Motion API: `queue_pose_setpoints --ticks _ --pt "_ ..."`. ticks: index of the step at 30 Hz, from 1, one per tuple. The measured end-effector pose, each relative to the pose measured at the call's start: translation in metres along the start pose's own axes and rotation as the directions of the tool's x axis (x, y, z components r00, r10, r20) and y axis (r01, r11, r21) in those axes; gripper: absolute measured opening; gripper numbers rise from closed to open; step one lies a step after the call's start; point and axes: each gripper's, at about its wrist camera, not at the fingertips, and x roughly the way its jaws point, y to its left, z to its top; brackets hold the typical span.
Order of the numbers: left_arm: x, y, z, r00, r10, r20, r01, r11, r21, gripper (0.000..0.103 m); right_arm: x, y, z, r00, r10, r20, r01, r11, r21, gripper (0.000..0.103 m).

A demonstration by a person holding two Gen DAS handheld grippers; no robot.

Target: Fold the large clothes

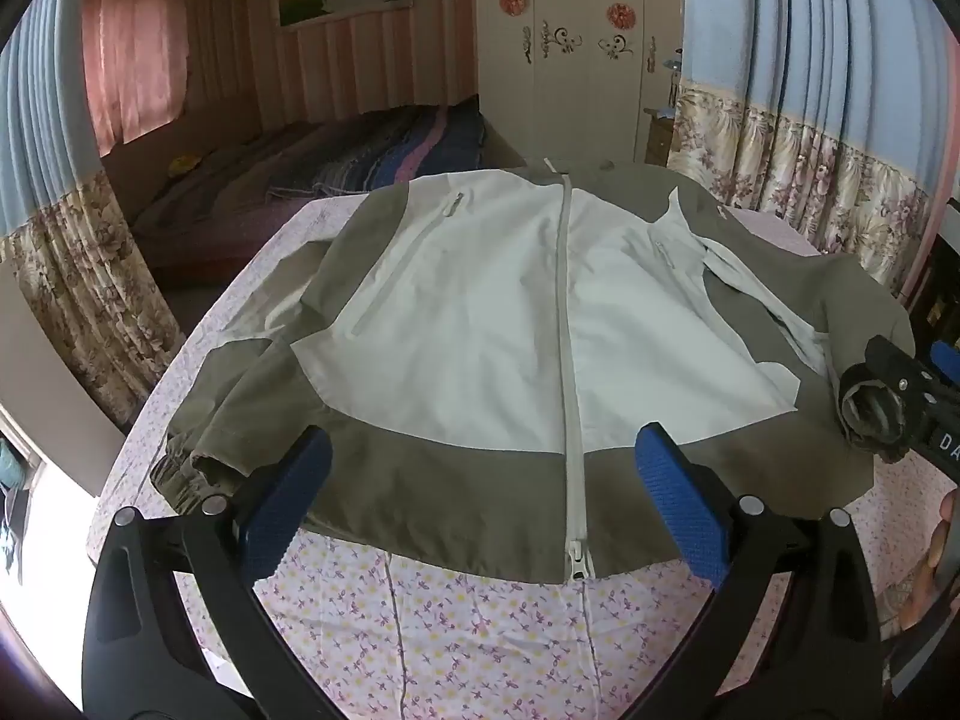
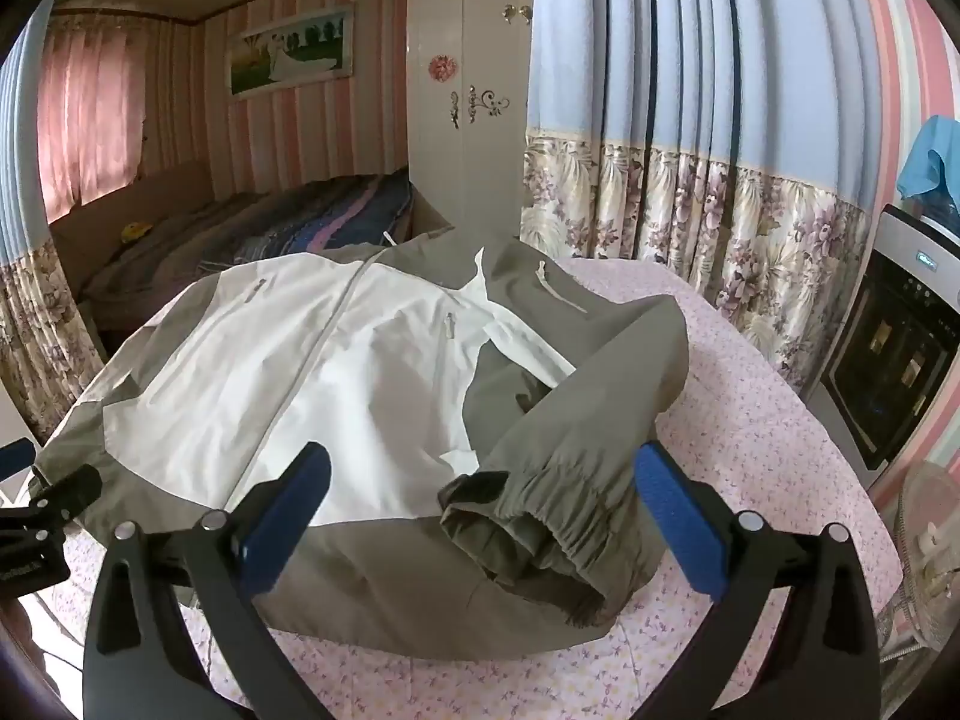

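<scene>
Jacket (image 1: 480, 324): smooth matt woven cloth, white and olive panels; plastic-looking white zipper (image 1: 567, 324); gathered elastic cuff (image 2: 558, 528). Tablecloth (image 1: 456, 630): thin floral-print cloth. Left gripper (image 1: 480, 504) and right gripper (image 2: 480, 504): matt black plastic, blue textured pads (image 1: 684, 504). Wardrobe (image 1: 576, 48): glossy white.

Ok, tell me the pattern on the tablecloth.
The tablecloth is pale with small purple and yellow flowers, clearest in the left wrist view.

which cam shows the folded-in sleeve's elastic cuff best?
Right wrist: the cuff lies close and unobstructed between the open fingers. In the left wrist view it sits at the right edge, small and partly hidden by the right gripper.
</scene>
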Motion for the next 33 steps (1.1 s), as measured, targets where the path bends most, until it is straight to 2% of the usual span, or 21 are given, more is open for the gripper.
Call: queue_pose_setpoints --ticks 33 --pt "0.0028 0.0068 -0.0008 0.999 0.033 0.009 -0.033 0.999 0.0 0.1 0.005 -0.0052 0.0018 1.0 0.005 0.009 -0.005 1.0 -0.005 0.101"
